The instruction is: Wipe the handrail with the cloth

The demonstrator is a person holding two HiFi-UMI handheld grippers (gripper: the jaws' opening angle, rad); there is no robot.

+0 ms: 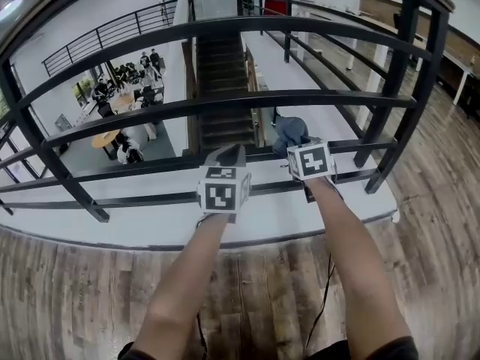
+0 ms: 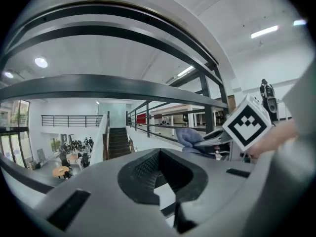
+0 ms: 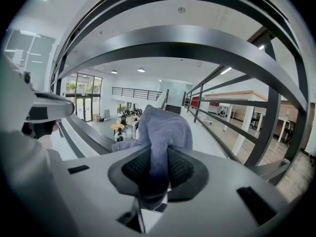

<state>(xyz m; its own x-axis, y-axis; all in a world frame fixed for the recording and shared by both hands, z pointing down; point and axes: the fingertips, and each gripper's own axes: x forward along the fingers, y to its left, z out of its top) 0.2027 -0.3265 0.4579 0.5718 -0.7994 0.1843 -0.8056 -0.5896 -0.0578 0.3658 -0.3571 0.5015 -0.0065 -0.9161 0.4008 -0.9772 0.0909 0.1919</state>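
A black metal handrail (image 1: 247,98) with several horizontal bars runs across in front of me. My right gripper (image 1: 298,147) is shut on a grey-blue cloth (image 1: 291,131), which bunches out past the jaws (image 3: 165,130) between two lower bars and, as far as I can tell, touches neither. My left gripper (image 1: 227,157) is just left of it at the same height, shut with nothing in it (image 2: 160,174). In the left gripper view the cloth (image 2: 190,137) and the right gripper's marker cube (image 2: 247,123) show to the right, under a broad bar (image 2: 98,85).
Slanted black posts (image 1: 397,88) hold the bars at the right and left. Beyond the rail is a white ledge (image 1: 285,212), a staircase (image 1: 221,88) and a lower floor with people at tables (image 1: 124,88). A wooden floor (image 1: 247,291) lies under me; a thin cable (image 1: 321,306) hangs below my right arm.
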